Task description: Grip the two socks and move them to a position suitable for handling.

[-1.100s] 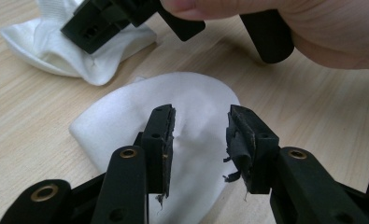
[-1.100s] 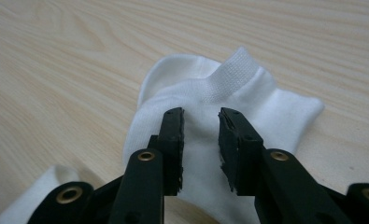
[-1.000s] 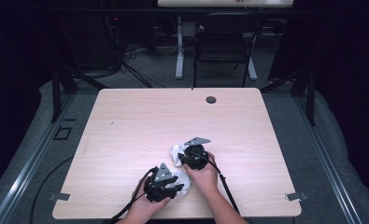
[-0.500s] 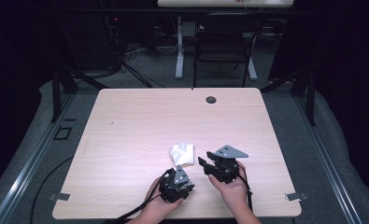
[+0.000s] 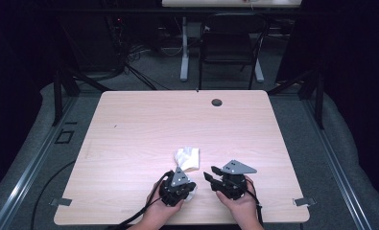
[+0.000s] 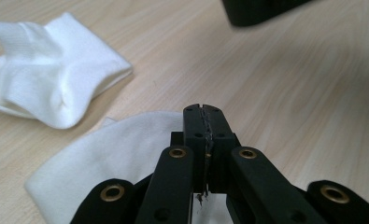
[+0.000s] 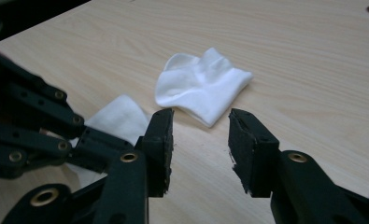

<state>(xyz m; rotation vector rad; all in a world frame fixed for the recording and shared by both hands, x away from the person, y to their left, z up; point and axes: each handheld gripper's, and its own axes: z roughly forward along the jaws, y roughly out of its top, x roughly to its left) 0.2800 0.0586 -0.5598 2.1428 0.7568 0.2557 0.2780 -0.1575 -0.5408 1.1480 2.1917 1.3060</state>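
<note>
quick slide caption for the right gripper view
Right gripper, jaws apart and empty, faces a folded white sock on the wooden table; left gripper over a second white sock.

Even overhead light brightens the desk (image 5: 144, 124) in the high view; the room behind falls dark. In the left gripper view, the upper right is blurred, shadows soft.
</note>
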